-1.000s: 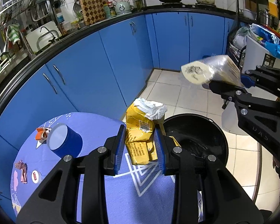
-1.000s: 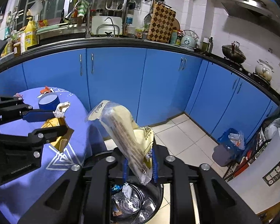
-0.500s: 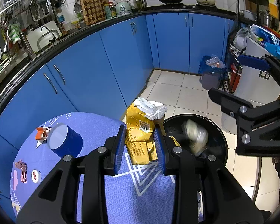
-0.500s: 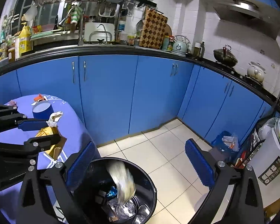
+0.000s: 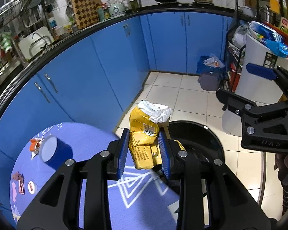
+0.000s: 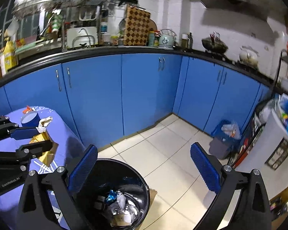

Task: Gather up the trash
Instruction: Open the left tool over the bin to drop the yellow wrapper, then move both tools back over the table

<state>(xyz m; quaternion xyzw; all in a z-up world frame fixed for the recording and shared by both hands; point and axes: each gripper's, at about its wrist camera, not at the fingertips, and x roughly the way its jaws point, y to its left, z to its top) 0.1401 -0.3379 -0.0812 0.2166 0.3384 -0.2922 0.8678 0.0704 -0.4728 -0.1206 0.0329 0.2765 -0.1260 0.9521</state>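
Blue kitchen, yellow barcoded bag (image 5: 144,143) in left jaws

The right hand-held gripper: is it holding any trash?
No, the right hand-held gripper stands wide open above the bin, with nothing between its pads.

Left gripper (image 5: 144,151) fingers clamped, right gripper (image 6: 144,170) fingers apparently fully apart.
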